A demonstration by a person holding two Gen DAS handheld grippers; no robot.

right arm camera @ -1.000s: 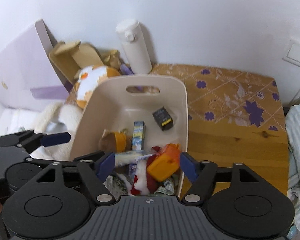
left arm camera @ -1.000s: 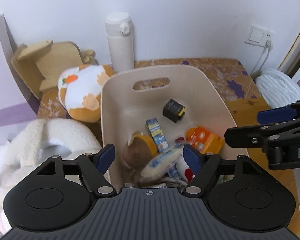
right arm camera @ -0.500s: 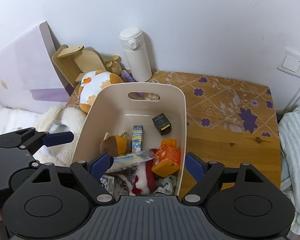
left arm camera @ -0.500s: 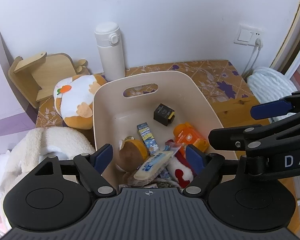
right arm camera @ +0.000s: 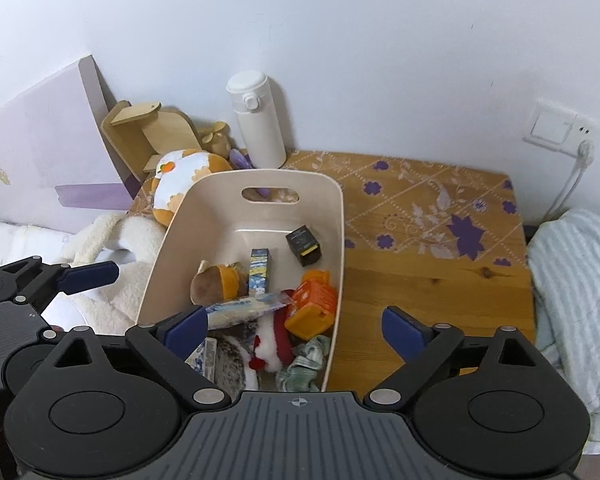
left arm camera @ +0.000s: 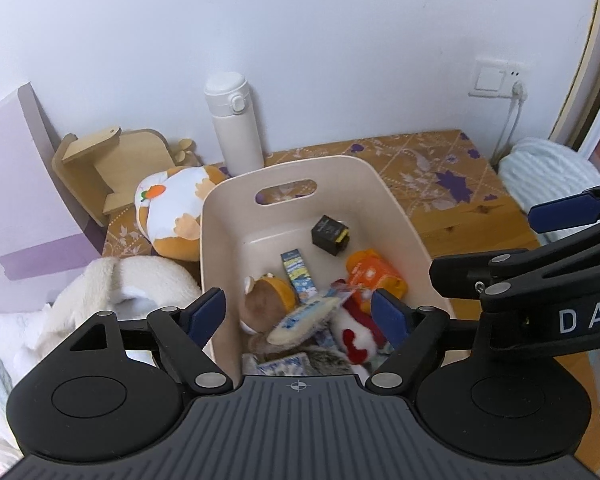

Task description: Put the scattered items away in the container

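Wooden desk (right arm camera: 440, 280) with a purple flower print, set against a white wall, carries the container (right arm camera: 337, 240). Nearest you, the left hand-held gripper (left arm camera: 298, 310) hangs with jaws spread and empty over the container's near end; the right hand-held gripper (right arm camera: 296, 326), likewise spread and empty, straddles its 3 o'clock wall. Inside lie a white snack packet (left arm camera: 306, 316), a red-and-white plush (left arm camera: 356, 330), a brown bear toy (left arm camera: 262, 300), an orange toy (left arm camera: 374, 274), a blue carton (left arm camera: 296, 270) and, farther in, a black box (left arm camera: 330, 236). Beyond the rim at 10 o'clock rests an orange-and-white plush (left arm camera: 172, 216); at 12 o'clock stands a white flask (left arm camera: 234, 120). If you reach for that plush, you risk catching the rim and tipping the container, or knocking the flask over.
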